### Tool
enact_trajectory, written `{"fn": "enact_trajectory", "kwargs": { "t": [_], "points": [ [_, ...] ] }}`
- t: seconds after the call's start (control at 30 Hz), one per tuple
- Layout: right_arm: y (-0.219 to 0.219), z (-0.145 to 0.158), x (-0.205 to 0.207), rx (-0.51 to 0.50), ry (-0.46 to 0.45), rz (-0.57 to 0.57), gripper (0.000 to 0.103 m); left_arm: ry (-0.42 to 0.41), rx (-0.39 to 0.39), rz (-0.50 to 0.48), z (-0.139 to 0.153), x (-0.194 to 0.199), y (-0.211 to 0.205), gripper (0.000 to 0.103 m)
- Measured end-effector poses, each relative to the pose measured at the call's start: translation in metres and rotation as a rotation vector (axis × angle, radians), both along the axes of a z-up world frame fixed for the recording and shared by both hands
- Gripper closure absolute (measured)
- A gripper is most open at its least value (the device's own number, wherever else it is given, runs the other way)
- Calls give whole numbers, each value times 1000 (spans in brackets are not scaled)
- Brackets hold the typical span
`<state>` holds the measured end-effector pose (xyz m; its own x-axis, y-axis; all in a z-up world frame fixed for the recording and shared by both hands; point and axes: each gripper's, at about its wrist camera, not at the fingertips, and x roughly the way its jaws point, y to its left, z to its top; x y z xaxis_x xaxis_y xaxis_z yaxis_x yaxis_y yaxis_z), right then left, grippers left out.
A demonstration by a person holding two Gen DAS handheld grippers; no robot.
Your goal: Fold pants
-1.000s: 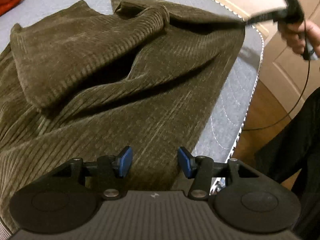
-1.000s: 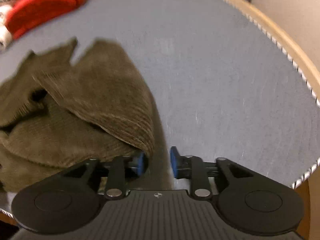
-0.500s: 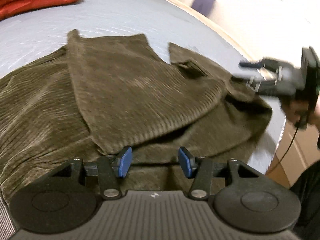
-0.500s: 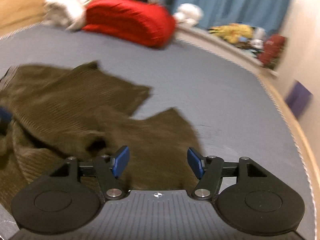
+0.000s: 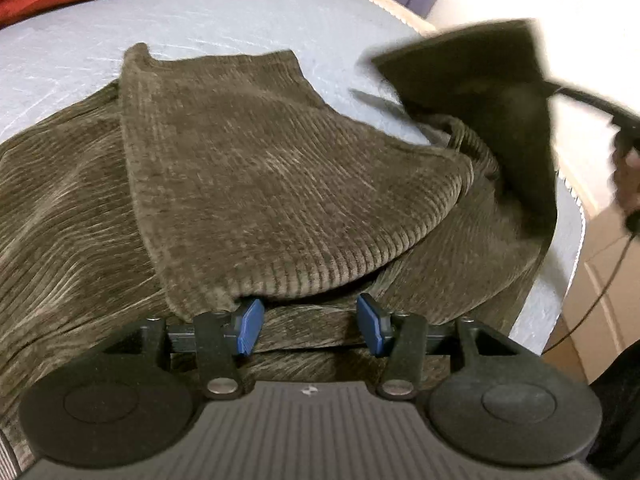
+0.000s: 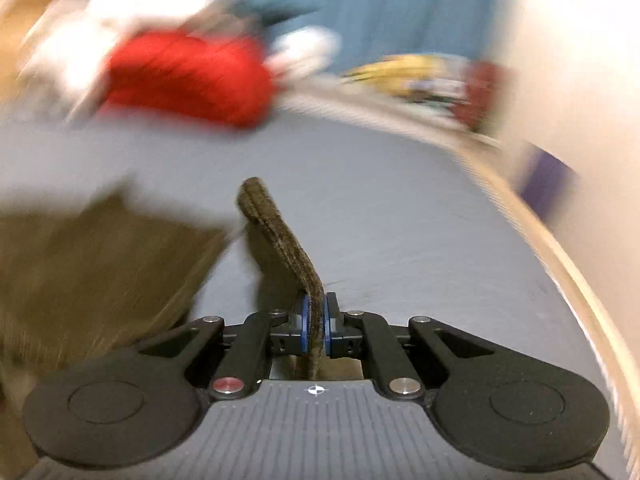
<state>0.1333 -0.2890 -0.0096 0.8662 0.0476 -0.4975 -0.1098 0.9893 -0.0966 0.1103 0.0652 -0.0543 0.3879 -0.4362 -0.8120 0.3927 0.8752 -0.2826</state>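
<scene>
Right gripper (image 6: pixel 316 328) now clamped on pants (image 6: pixel 288 248) hem, lifted off the bed.

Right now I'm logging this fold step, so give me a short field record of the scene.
garment: brown corduroy pants, crumpled, one part folded over another
surface: grey mattress
left gripper: jaws open, low over the pants, holding nothing
right gripper: jaws shut on a pants edge, lifted
background: red bedding, blurred

Setting as seen from my two tools: a grey quilted mattress (image 5: pixel 248 12) with pale piped edging, a red bundle (image 6: pixel 188 76) at its far end, a blue curtain (image 6: pixel 400 8) behind, cream wall (image 6: pixel 568 60), wooden floor (image 5: pixel 576 320) alongside.
</scene>
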Motion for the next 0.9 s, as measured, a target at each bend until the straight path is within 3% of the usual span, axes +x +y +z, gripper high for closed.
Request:
{"fn": "enact_trajectory", "kwargs": {
  "t": [0.07,0.13,0.23,0.3,0.37,0.43,0.53,0.57,0.6,0.63,0.67,0.7,0.73,0.8,0.9],
  "points": [
    [-70,13,-16,167,-44,-241,96,-7,22,-15,0,3,-7,47],
    [-145,1,-40,309,-10,-555,96,-13,20,-11,1,7,-10,46],
    [-221,-49,-75,428,184,-944,96,-49,-3,15,7,12,-13,47],
    [-257,-89,-101,560,311,-1094,96,-76,-3,23,9,15,-16,47],
    [-272,-109,-114,663,343,-1117,96,-96,8,24,10,18,-19,47],
    [-276,-113,-117,702,325,-1096,96,-121,27,16,11,22,-23,47],
    [-277,-99,-107,662,249,-1005,96,-147,23,-2,18,39,-32,50],
    [-279,-93,-102,641,230,-980,96,-192,23,1,25,53,-35,66],
    [-277,-90,-98,631,218,-962,96,-267,8,58,36,65,-32,82],
    [-274,-86,-95,618,211,-956,96,-371,-46,173,52,74,-23,83],
    [-269,-86,-93,608,207,-956,96,-492,-154,330,73,76,-5,83],
    [-268,-83,-90,600,205,-954,96,-532,-246,419,85,76,7,82],
    [-268,-80,-89,594,203,-956,96,-518,-297,440,94,77,12,80],
    [-266,-83,-91,594,201,-959,96,-484,-282,367,97,70,4,64],
    [-276,-96,-92,568,231,-976,96,-466,-199,215,84,49,-19,61]
  ]
}}
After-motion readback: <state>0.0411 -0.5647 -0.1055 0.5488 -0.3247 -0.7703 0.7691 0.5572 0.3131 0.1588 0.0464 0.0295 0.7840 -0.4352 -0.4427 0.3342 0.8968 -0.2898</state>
